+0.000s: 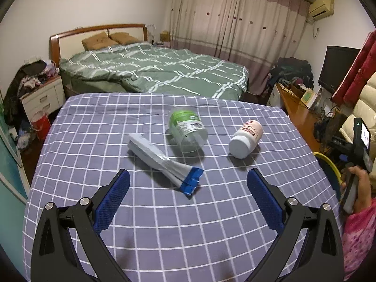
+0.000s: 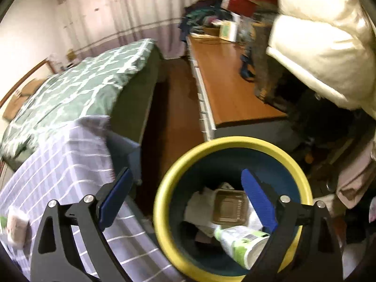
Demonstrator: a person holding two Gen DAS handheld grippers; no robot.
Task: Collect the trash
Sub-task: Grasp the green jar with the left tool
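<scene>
On the checked tablecloth [image 1: 164, 223] lie a grey wrapper with a blue end [image 1: 164, 162], a clear jar with a green label [image 1: 188, 129] on its side, and a white bottle [image 1: 245, 138] on its side. My left gripper [image 1: 188, 188] is open and empty, just short of the wrapper. My right gripper [image 2: 185, 188] is open and empty above the yellow-rimmed bin [image 2: 162, 202], which holds a green-and-white container [image 2: 242, 242], a brown tray [image 2: 230, 208] and paper. The white bottle [image 2: 16, 229] shows blurred at the left edge of the right wrist view.
The bin stands on the floor off the table's right edge [image 1: 329, 164]. A bed with a green quilt [image 1: 152, 70] lies beyond the table. A wooden desk [image 2: 230, 87] runs along the right. A nightstand [image 1: 42, 98] and a red bucket [image 1: 41, 122] are at the left.
</scene>
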